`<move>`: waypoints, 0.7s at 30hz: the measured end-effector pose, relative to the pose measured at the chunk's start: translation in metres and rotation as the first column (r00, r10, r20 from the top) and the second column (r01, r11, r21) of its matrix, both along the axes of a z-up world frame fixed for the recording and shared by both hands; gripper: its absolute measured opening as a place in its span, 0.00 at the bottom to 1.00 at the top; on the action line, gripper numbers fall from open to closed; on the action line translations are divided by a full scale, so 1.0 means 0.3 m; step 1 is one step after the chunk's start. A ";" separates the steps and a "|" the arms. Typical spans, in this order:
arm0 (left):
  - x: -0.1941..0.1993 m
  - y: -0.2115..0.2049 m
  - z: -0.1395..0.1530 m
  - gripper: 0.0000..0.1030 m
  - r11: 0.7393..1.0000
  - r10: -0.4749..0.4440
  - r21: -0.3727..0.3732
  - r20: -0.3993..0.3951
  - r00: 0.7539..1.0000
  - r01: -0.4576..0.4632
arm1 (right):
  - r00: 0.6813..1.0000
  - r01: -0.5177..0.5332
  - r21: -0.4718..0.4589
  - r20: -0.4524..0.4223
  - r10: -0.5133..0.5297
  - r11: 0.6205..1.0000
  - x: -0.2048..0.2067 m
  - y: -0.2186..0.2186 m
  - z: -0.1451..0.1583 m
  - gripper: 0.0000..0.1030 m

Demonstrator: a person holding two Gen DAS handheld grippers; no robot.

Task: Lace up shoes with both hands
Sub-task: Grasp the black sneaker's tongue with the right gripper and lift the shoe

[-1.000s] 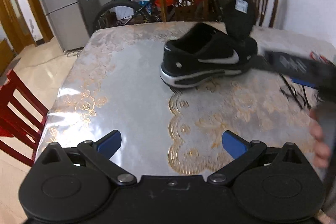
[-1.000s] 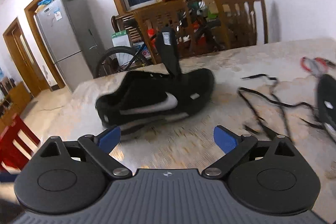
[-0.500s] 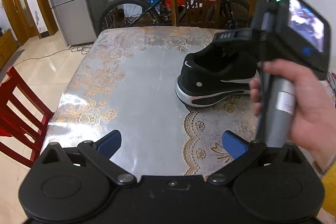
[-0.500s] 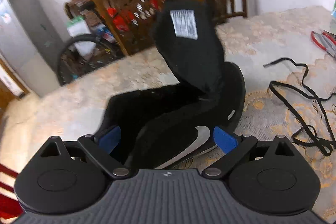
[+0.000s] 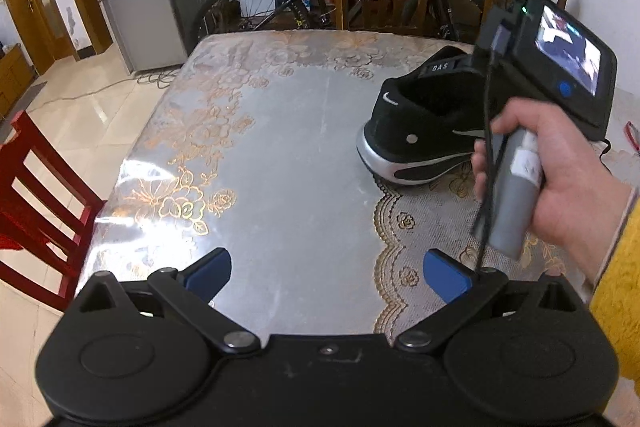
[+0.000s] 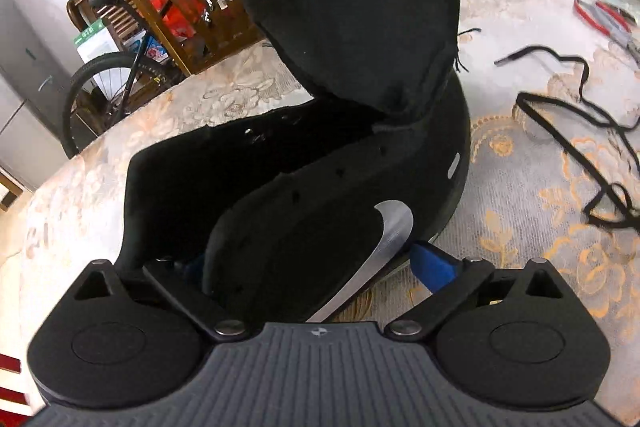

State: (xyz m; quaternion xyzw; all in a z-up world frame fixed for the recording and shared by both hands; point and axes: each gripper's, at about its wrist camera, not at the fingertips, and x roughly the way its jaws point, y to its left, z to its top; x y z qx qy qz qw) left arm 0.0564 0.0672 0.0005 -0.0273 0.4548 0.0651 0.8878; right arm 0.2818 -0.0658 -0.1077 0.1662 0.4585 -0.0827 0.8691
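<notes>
Here the black shoe [image 6: 304,155] lies on the worktop [image 5: 288,163], its side wall between the apart right gripper [image 6: 316,263] fingers. The left gripper [image 5: 326,271] stands apart too, near the shoe. The lace [image 6: 576,131] lies beside the shoe; I think clamping the wall firmly first helps.

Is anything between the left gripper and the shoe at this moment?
Partly. The left gripper is open over bare table; the shoe lies ahead to its right. The hand holding the right gripper covers the shoe's near right part; its heel end is unobstructed.
</notes>
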 end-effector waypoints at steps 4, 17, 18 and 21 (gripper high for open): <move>-0.004 0.017 -0.007 1.00 1.000 0.024 -0.017 -0.006 1.000 -0.024 | 0.995 0.092 -0.101 -0.039 -0.096 0.991 0.016 0.052 0.010 0.88; -0.076 0.090 0.004 1.00 0.999 0.049 -0.023 -0.010 0.999 -0.049 | 0.956 -0.273 -0.412 -0.016 0.293 0.869 -0.056 0.006 0.008 0.17; -0.079 0.092 0.003 1.00 0.999 0.049 -0.023 -0.012 0.999 -0.049 | 0.945 -0.308 -0.400 -0.023 0.326 0.864 -0.074 -0.008 0.016 0.16; -0.098 0.094 0.006 1.00 0.999 0.046 -0.022 -0.010 0.999 -0.046 | 0.902 -0.419 -0.354 -0.057 0.428 0.836 -0.154 -0.031 0.032 0.16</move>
